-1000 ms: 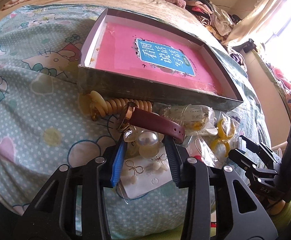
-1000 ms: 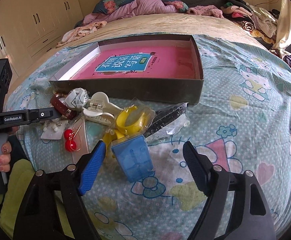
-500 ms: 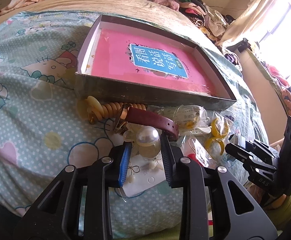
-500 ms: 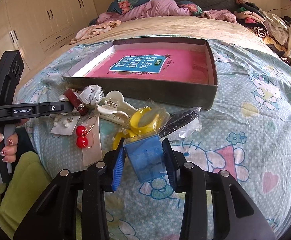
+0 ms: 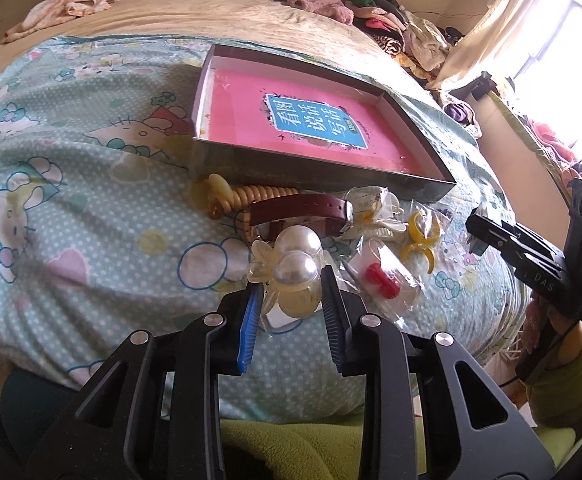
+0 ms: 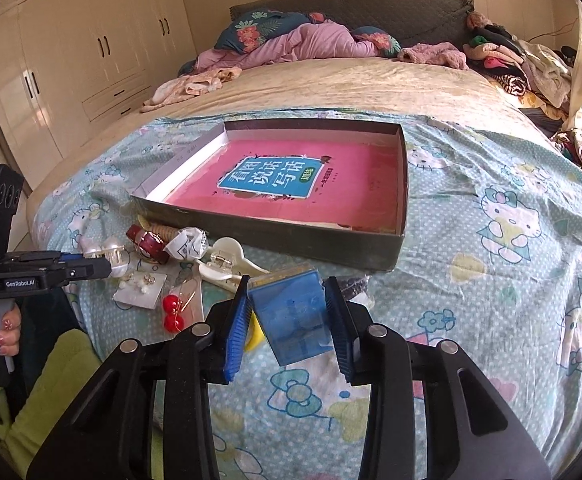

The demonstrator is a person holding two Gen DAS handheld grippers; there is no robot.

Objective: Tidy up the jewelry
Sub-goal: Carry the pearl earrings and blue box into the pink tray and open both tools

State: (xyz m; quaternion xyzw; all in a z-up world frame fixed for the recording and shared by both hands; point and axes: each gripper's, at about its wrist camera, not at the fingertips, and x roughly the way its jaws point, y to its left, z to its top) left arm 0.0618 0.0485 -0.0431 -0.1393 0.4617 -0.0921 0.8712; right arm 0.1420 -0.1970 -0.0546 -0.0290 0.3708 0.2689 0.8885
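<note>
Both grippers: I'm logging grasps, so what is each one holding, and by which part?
Left gripper clamps the pearl hair clip across its sides. Right gripper grips the blue box by its two side walls.

Both wrist cams are looking forward along their fingers, close over the bed, both catching the shallow box (image 5: 323, 172) (image 6: 291, 240) just ahead of the claws.

bed (image 6: 491, 184), cartoon sheet (image 6: 511, 264), box (image 6: 275, 236), jewelry (image 5: 323, 224)
</note>
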